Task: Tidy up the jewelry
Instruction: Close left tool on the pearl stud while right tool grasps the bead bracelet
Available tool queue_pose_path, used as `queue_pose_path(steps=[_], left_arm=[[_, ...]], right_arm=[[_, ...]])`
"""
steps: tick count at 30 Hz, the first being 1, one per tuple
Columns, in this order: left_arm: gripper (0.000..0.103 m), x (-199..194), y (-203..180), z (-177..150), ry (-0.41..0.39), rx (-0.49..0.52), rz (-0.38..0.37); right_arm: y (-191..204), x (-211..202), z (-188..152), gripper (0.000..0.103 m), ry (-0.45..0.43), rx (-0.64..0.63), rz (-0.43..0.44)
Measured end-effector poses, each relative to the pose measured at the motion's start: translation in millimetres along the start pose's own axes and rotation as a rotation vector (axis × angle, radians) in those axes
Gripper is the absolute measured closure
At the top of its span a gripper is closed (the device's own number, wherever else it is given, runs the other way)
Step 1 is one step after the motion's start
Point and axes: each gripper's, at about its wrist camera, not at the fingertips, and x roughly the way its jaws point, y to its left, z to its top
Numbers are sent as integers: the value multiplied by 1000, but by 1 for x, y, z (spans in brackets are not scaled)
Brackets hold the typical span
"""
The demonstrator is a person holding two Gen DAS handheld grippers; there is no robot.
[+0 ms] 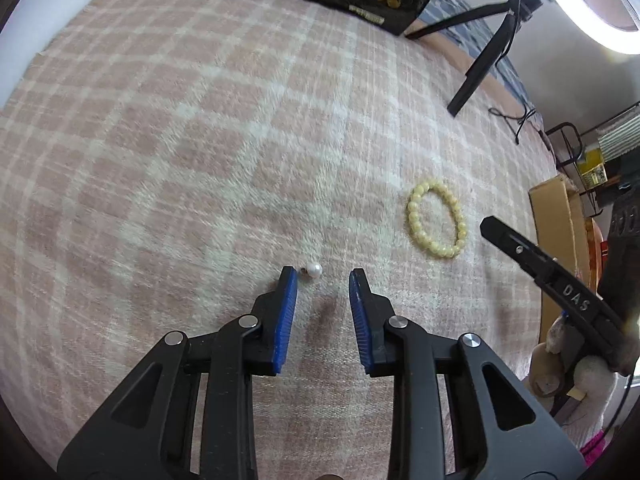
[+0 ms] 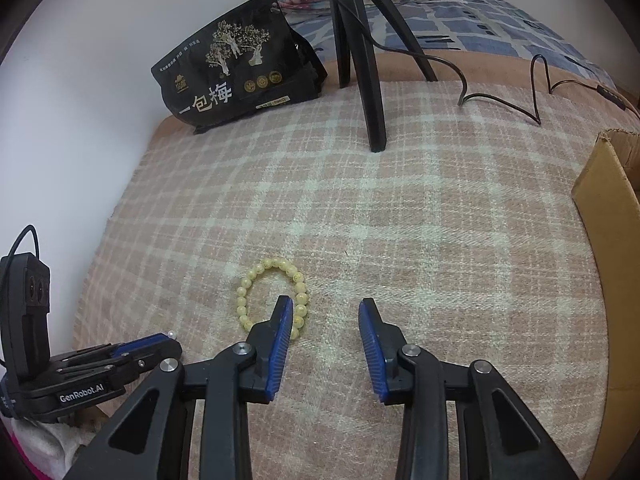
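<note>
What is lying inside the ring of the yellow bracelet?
Only plaid blanket shows inside the bracelet. In the right wrist view, a right gripper finger covers part of the loop.

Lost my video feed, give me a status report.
Left gripper open, pearl earring at its tips. Right gripper open, one finger over yellow bead bracelet. Blanket between them bare.

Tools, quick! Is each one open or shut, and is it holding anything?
Left tool: open, holding nothing; the pearl lies just off its tips.
Right tool: open, holding nothing; one finger overlaps the yellow bead bracelet.
</note>
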Motion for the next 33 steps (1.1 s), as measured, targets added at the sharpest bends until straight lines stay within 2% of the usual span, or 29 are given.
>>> queue_pose_path(steps=[5,10,13,16,25,29,33], left_arm=[[76,-11,0,10,-48,36,5],[76,6,5,19,-11,33,-49],[76,16,5,20,39,33,-86],[76,18,7,16,55,32,-99],[76,15,-14,2,25,189,31],[89,17,-18,-3,-10,246,103],[95,20,-20,-4,-36,266,130]], right_arm=[[-2,0,1,68,-6,8,6],[1,1,0,68,1,1,8],[2,0,0,68,0,-1,10],[1,-1,0,68,1,0,12],[6,5,0,68,13,-6,12],[8,10,-1,68,19,-4,12],[6,17,-2,68,30,19,19]])
